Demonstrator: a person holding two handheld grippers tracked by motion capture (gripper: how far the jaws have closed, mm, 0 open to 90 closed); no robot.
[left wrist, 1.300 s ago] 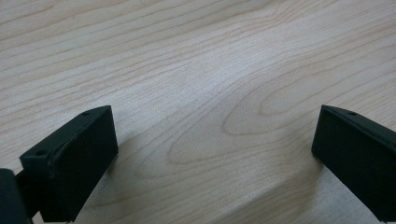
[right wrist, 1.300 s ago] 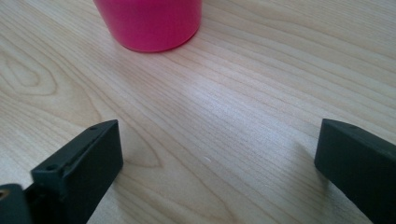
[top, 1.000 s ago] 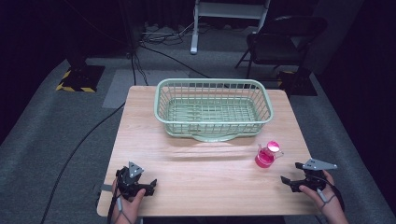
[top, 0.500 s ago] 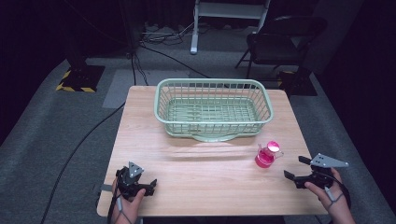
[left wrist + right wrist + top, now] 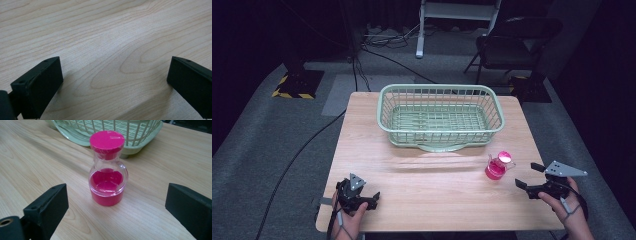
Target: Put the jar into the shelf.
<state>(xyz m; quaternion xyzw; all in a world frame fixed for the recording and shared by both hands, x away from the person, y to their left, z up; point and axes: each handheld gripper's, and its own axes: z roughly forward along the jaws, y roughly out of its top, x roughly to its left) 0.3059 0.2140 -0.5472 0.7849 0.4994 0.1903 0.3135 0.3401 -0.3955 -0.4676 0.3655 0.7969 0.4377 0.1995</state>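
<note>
Two grippers sit at the near edge of your wooden table (image 5: 432, 185), one in each hand. Your left gripper (image 5: 373, 200) rests low at the near left corner, its jaws spread wide apart with only bare wood grain between them in the left gripper view. Your right gripper (image 5: 528, 176) is at the near right, over the table's right edge, jaws also spread wide and holding nothing, pointing left toward the small bottle (image 5: 498, 166). That bottle stands upright on the table, just left of your right gripper and apart from it; it is clear with a pink cap, a pink base and pink contents in its lower part. In the right gripper view the bottle (image 5: 107, 170) stands ahead of the jaws, roughly centred between them but beyond their tips, untouched. The pale green basket (image 5: 388, 107) sits at the far middle of the table, beyond the bottle and near it without touching. On the floor past the table stand a dark chair (image 5: 517, 37) at the far right and a white stand (image 5: 459, 10).
</note>
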